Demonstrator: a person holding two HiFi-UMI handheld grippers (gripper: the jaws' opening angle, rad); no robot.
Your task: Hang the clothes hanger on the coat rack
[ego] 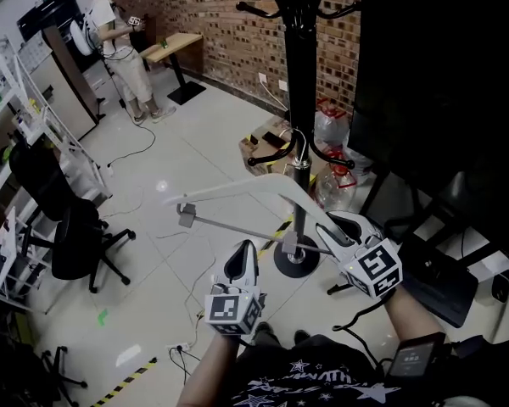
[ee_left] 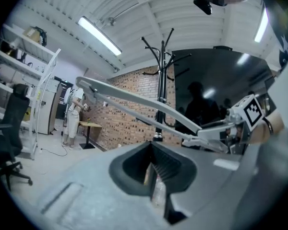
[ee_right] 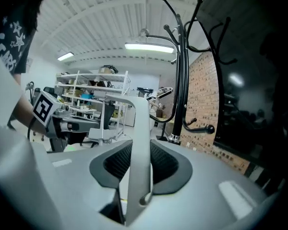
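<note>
Left gripper [ego: 242,259]: jaws together, nothing between them, positioned below the hanger. Clothes hanger [ego: 253,190]: white, held in the air, crossing the black coat rack [ego: 301,100] pole in the head view, on 0 hooks. Right gripper [ego: 338,230]: jaws clamped on 1 end of the hanger.
</note>
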